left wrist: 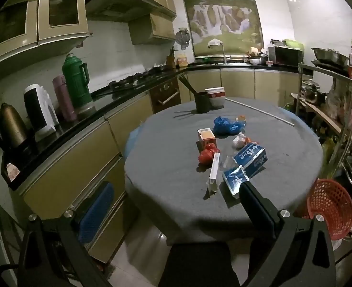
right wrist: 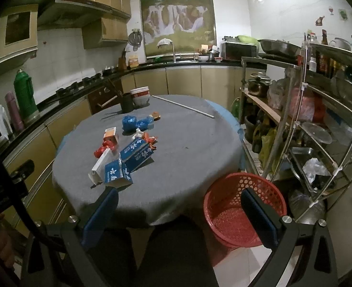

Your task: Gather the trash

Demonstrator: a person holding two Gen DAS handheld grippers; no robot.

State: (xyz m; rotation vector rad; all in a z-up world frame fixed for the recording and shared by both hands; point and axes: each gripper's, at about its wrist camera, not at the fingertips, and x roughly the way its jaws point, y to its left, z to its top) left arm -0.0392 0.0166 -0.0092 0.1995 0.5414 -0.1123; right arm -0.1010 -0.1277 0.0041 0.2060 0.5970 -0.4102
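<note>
Grippers, left (left wrist: 171,201) and right (right wrist: 179,203), hover wide open, holding nothing, apparently short of the cartons (right wrist: 137,154) on the grey table (right wrist: 187,143); red basket (right wrist: 226,191) alongside.

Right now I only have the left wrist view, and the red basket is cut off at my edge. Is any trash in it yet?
Observer: In the right wrist view the red basket shows its mesh floor with no trash on it, though a claw finger hides part of the inside.
Operator: Which finger is that, and is that claw holding anything?
Observer: It belongs to the right claw, which is wide open and holds nothing. One finger sits in front of the basket and the other over the near edge of the grey-clothed round table.
</note>
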